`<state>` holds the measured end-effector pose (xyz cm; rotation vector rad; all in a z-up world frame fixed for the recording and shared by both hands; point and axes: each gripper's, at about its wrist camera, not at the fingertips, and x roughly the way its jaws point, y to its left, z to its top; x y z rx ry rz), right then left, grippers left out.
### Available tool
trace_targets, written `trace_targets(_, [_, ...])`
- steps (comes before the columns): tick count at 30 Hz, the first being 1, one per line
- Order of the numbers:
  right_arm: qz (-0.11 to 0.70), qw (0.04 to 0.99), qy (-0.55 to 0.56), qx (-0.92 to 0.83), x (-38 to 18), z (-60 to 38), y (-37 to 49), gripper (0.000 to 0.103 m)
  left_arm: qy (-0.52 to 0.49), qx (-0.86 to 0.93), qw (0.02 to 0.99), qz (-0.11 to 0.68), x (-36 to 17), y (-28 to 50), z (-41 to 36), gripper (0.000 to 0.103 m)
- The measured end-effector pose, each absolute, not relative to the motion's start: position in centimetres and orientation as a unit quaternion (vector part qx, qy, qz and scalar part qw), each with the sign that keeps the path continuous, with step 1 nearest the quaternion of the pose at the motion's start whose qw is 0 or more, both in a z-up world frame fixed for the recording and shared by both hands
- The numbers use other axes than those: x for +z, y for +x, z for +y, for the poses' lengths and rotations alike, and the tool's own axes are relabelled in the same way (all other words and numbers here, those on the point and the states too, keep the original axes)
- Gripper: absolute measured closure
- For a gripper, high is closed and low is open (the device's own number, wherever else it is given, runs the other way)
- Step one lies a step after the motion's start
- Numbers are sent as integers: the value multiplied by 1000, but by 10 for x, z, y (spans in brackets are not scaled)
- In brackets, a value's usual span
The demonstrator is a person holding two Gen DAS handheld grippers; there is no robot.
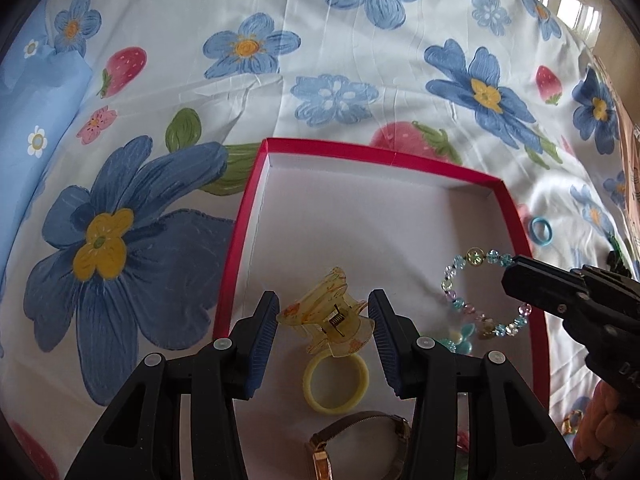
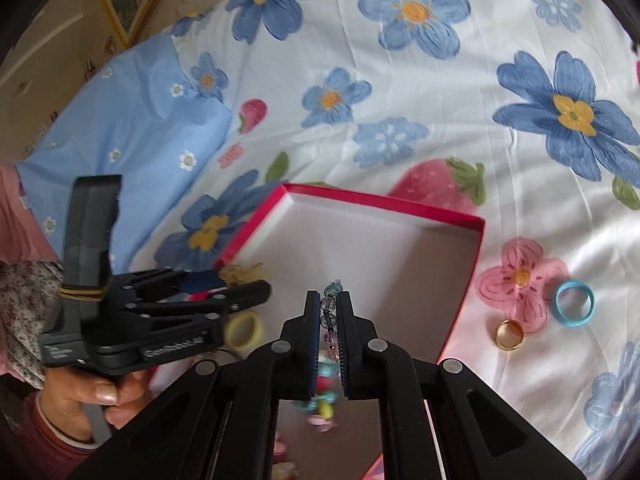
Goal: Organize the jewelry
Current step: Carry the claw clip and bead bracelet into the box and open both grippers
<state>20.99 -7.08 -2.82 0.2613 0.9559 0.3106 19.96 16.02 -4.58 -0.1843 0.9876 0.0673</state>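
Beaded bracelet (image 1: pixel 486 296) pinched between closed fingers of right gripper (image 2: pixel 329 332); loop hanging from fingertips over interior of red box (image 1: pixel 248 216). Flower charm on bracelet visible below the fingers, blurred.

Yellow hair claw (image 1: pixel 326 314) between the fingers of left gripper (image 1: pixel 323 334); pads (image 1: pixel 262 344) at or just beside its two sides, contact not clear. Fingers partly open, about as wide as the claw. Held over box floor.

Below left fingers, inside box: yellow hair tie (image 1: pixel 335 384), directly beneath the claw; further toward the camera, a wristwatch (image 1: pixel 360 444) with brown band, partly hidden behind finger bases.

Outside box, beyond its right wall, right of right fingers: blue hair tie (image 2: pixel 573 303) and gold ring (image 2: pixel 509 333), near each other, both on bedsheet (image 2: pixel 400 80). Sheet white with blue flowers and strawberries. Light blue pillow (image 2: pixel 120 148) well to the left of left fingers.

Hand (image 2: pixel 86 396) wrapped round left gripper handle, seen from right wrist view; red sleeve at wrist.
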Motion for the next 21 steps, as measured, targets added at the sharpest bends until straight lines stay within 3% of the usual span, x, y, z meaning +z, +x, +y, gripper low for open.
trace_targets(17, [495,856,83,124,-61,-67,216,94,-85,40,873,478,-54,201,159,56])
trace_targets(21, [495,855,86,125,-61,-68,216,93,-82,42,873,479,-55,201,158,51])
